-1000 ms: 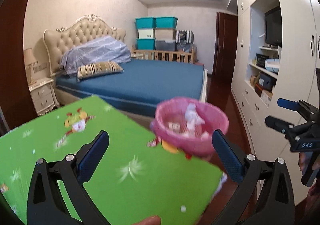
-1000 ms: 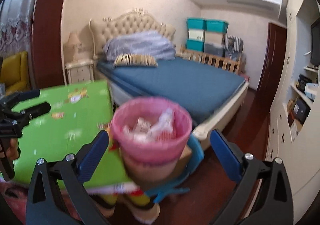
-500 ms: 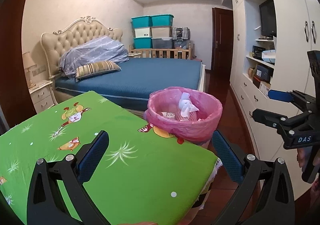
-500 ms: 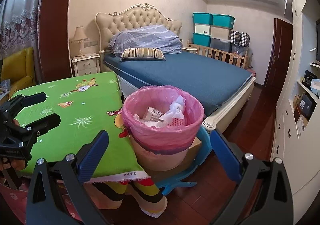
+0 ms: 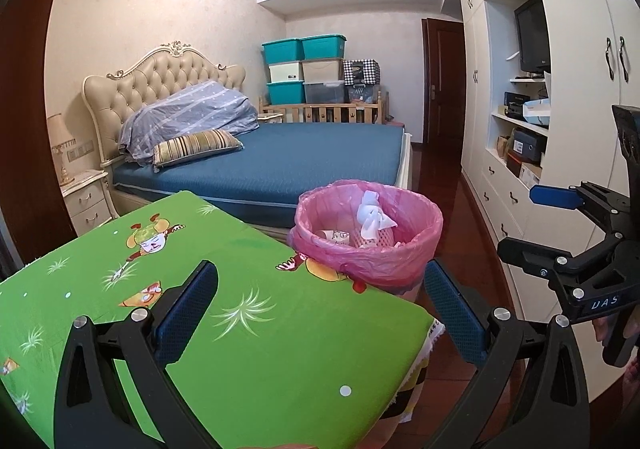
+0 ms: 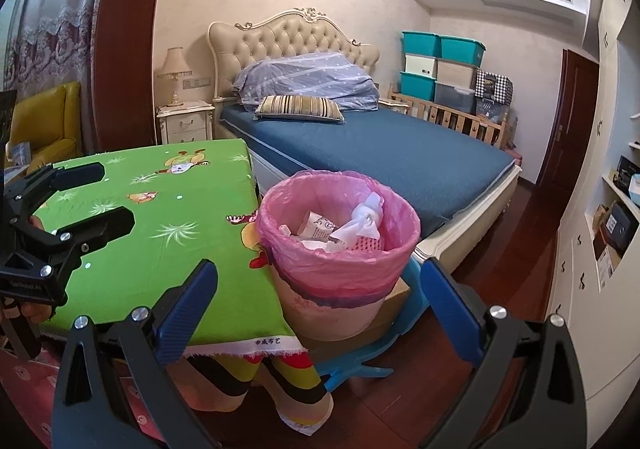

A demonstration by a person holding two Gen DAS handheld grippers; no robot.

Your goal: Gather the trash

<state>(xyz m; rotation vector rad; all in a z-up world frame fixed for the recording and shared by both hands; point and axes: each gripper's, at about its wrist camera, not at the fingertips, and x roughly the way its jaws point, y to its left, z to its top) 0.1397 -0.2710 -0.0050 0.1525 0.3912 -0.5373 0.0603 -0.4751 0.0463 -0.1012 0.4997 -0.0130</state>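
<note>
While both grippers hang in the air with nothing in them, the scene reads as follows.

Landmark: the waste bin (image 6: 340, 249), a pale tub lined with a pink plastic bag (image 5: 372, 257) folded over its rim.
Waste bin position: it stands just off the far right corner of the counter (image 5: 240, 329), on a cardboard box (image 6: 394, 299) that rests on a low blue plastic piece (image 6: 360, 359).
Trash: crumpled white tissue (image 6: 362, 219) and a printed paper wrapper (image 6: 318, 227) lie inside the waste bin, together with a pink mesh piece (image 6: 366, 244).
Counter: draped in a green cartoon-print cloth (image 6: 172, 217), it sits to the left of the waste bin.
Left gripper (image 5: 320, 309): its jaws are spread wide; it is above the counter, short of the waste bin.
Right gripper (image 6: 318, 303): its jaws are spread wide too, with the waste bin seen between them but farther off, apart from both pads.
Bed (image 6: 384, 153): with a blue sheet, behind the waste bin.
Wardrobe wall (image 5: 568, 129): white cabinets and shelves to the right of the waste bin.
Storage boxes (image 5: 304, 69): teal and beige, stacked well behind the waste bin past the bed.
</note>
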